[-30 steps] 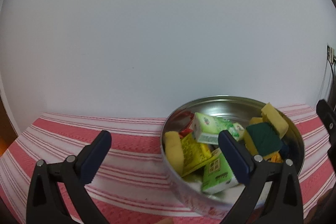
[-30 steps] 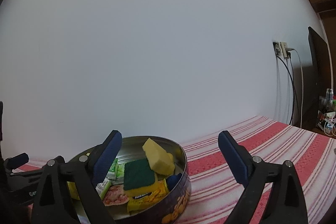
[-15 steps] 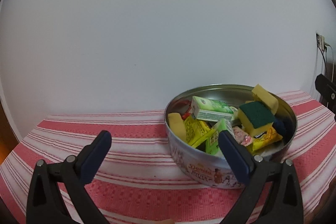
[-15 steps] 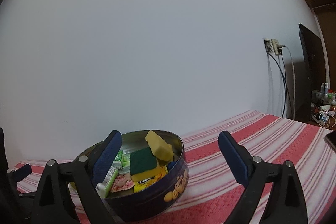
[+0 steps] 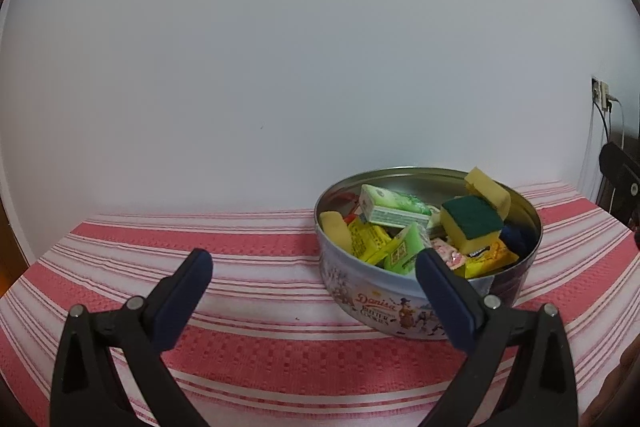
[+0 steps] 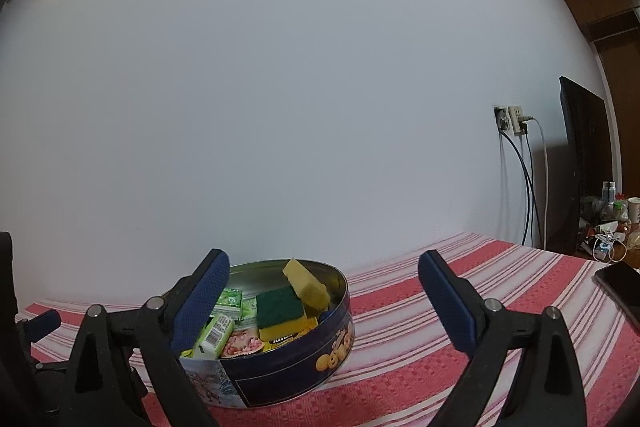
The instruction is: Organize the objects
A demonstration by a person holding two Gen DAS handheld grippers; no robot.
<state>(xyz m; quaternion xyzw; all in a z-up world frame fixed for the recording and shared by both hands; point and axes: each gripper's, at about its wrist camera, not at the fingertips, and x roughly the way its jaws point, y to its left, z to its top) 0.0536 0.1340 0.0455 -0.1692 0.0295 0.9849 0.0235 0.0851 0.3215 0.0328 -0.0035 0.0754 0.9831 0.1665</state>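
A round cookie tin [image 5: 384, 303] stands on the red-and-white striped cloth [image 5: 248, 259], right of centre in the left wrist view and at lower left in the right wrist view [image 6: 288, 371]. It holds a green-and-yellow sponge [image 5: 472, 223], a plain yellow sponge [image 6: 306, 285], a green-white box [image 5: 390, 213] and several snack packets. My left gripper [image 5: 314, 275] is open and empty, in front of and left of the tin. My right gripper [image 6: 324, 281] is open and empty, in front of the tin's right side.
A white wall rises close behind the table. A wall socket with cables [image 6: 514, 121], a dark screen [image 6: 580, 163] and clutter sit at the right. A black phone [image 6: 620, 287] lies on the cloth at far right.
Both grippers have drawn back and lowered away from the tin, so it looks smaller and farther. Both stay open and empty. The tin's contents have not moved.
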